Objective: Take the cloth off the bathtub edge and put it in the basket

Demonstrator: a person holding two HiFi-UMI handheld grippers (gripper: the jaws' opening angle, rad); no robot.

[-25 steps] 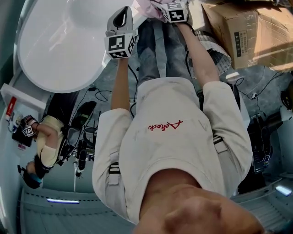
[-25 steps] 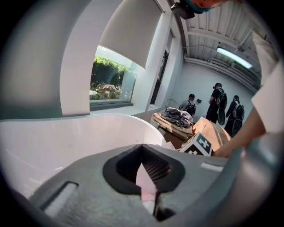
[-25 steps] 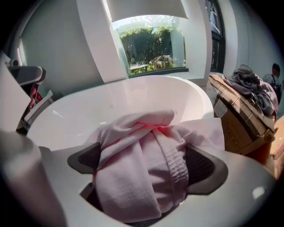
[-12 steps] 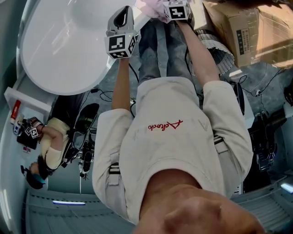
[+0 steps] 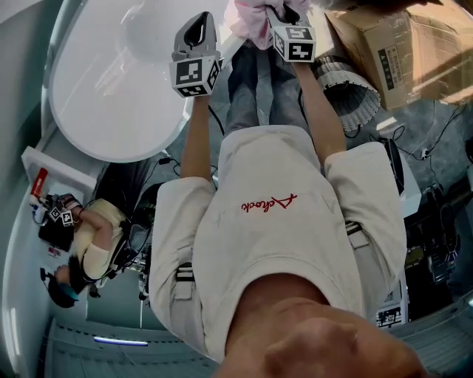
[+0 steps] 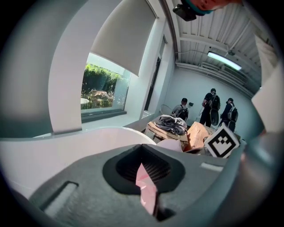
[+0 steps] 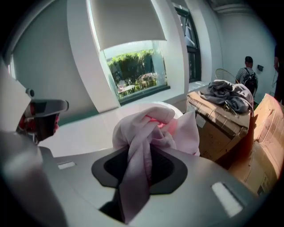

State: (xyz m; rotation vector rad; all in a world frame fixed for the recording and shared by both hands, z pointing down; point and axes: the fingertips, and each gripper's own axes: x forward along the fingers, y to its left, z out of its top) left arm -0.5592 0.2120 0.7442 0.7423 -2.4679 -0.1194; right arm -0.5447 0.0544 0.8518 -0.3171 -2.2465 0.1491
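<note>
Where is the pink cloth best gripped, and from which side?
On its bunched middle fold, from above. The pink cloth is limp and crumpled, so the thick gather gives something to pinch; the right gripper, which has just been closing, holds it there.

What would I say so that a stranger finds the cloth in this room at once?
Start at the big white bathtub; just past its rim, toward the cardboard box, is the right gripper, whose jaws have just been closing. Bunched between them is the pink cloth, the only soft, pale pink thing there.
</note>
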